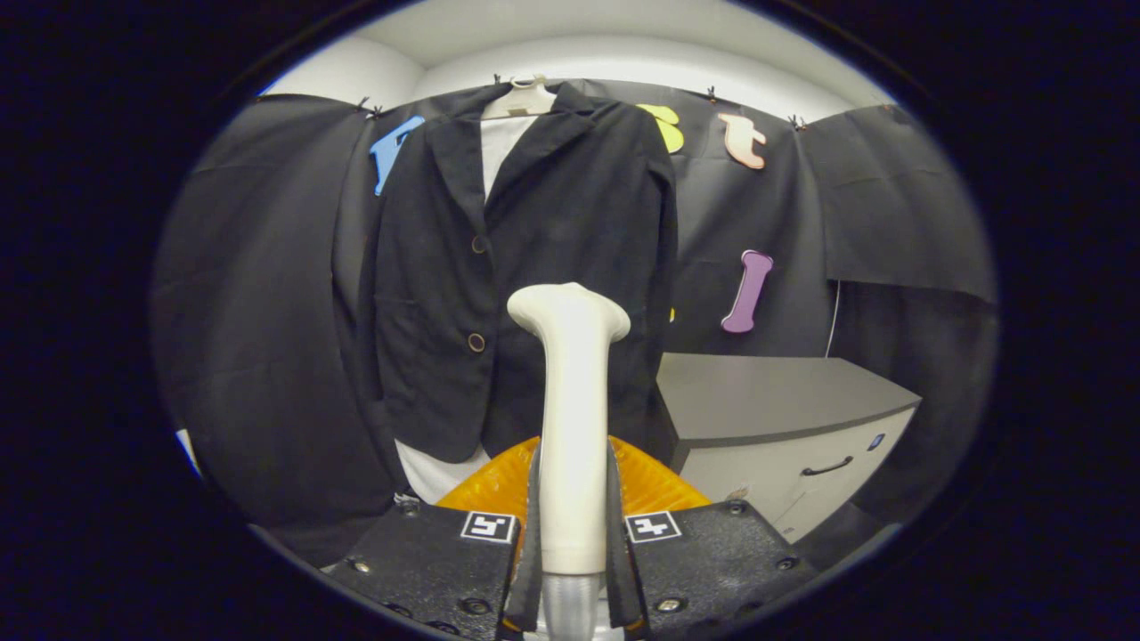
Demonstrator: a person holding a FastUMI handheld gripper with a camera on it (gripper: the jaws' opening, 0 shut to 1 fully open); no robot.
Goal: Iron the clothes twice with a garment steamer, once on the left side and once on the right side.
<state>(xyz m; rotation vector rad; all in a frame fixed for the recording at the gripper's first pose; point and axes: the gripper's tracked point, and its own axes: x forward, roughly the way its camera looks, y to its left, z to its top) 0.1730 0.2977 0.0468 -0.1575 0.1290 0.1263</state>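
Note:
A black blazer (pixel 534 267) hangs on a white hanger (pixel 521 100) against the booth wall, over a white shirt that shows at the collar and below the hem. My gripper (pixel 573 512) is shut on the cream handle of the garment steamer (pixel 570 418), both fingers (pixel 532 534) pressing its sides. The steamer stands upright between the fingers, and its flared head (pixel 570 312) points at the blazer's lower front, just right of the two buttons. I cannot tell whether the head touches the cloth.
A grey cabinet (pixel 784 401) with a white drawer and black handle stands to the right of the blazer. An orange ribbed object (pixel 650 485) lies just beyond the fingers, behind the steamer handle.

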